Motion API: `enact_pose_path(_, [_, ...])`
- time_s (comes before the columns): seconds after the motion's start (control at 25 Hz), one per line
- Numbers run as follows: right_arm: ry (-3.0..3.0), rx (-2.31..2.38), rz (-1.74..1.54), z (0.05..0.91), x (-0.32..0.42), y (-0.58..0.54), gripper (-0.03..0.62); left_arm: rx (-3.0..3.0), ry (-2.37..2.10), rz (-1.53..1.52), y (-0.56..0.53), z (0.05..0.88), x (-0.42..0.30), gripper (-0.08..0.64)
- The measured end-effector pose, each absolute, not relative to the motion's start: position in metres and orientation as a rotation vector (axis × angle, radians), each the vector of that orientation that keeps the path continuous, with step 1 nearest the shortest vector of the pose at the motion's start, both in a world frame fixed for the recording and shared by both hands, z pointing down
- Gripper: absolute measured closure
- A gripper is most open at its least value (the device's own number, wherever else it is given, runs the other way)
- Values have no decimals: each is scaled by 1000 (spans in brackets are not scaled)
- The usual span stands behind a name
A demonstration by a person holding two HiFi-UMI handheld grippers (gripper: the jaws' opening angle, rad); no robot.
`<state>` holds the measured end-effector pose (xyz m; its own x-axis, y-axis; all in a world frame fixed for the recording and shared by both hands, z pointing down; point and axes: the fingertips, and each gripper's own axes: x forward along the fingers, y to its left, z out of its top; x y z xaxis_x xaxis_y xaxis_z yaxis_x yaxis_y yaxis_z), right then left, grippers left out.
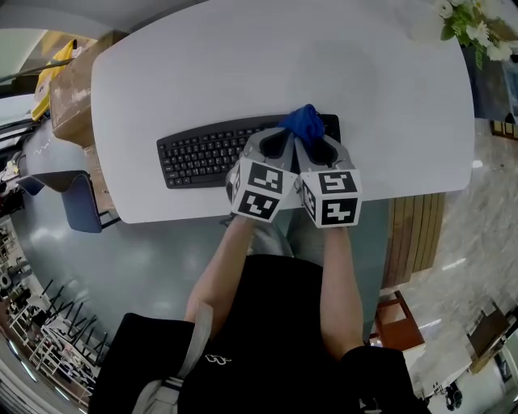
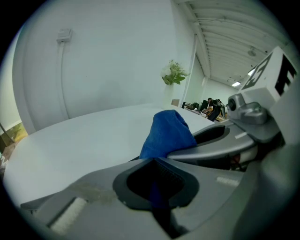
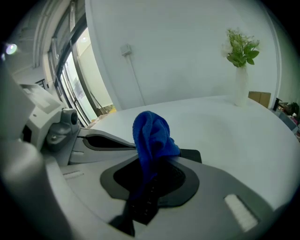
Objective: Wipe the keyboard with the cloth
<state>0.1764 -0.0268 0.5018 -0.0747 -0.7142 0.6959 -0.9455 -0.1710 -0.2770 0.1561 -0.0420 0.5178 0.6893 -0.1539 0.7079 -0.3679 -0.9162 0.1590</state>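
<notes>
Head view: my left claw [image 1: 278, 144] and my right claw [image 1: 314, 147] sit side by side, close together, over the right end of the flat black plastic keyboard [image 1: 202, 158]. The keyboard lies near the front edge of the rounded white table [image 1: 243, 73]. The crumpled blue fabric cloth [image 1: 305, 123] stands in a bunch just beyond the tips of the 2 claws, over the keyboard's far right corner. The white cubes with black square markers [image 1: 261, 190] ride at the rear of the claws, just ahead of my bare forearms. A brown cardboard box [image 1: 71, 89] stands off the table's left side, and green-and-white flowers [image 1: 473, 23] stand at its far right corner. Left gripper view: my left claw [image 2: 157, 185] has its jaws together, with a strip of the cloth [image 2: 166, 133] caught in the seam and the rest rising beyond the tips. The right claw's grey body lies just to its right, and the flowers [image 2: 173, 75] stand far back on the table [image 2: 84, 140]. Right gripper view: my right claw [image 3: 147, 183] is clamped on the cloth [image 3: 152, 133], which runs down through the dark opening between the jaws. Black keys show beneath it, and a corner of the keyboard [image 3: 191, 154] pokes out just beyond. The flowers [image 3: 241, 51] rise from a slim white vase at the table's [image 3: 225, 126] far side.
</notes>
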Motion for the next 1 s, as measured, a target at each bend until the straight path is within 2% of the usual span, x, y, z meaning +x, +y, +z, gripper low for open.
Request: enact_pose_path(1.0, [-1750,2024,1163,506,245,22,497,2641,-296,1084,5,517,227,563])
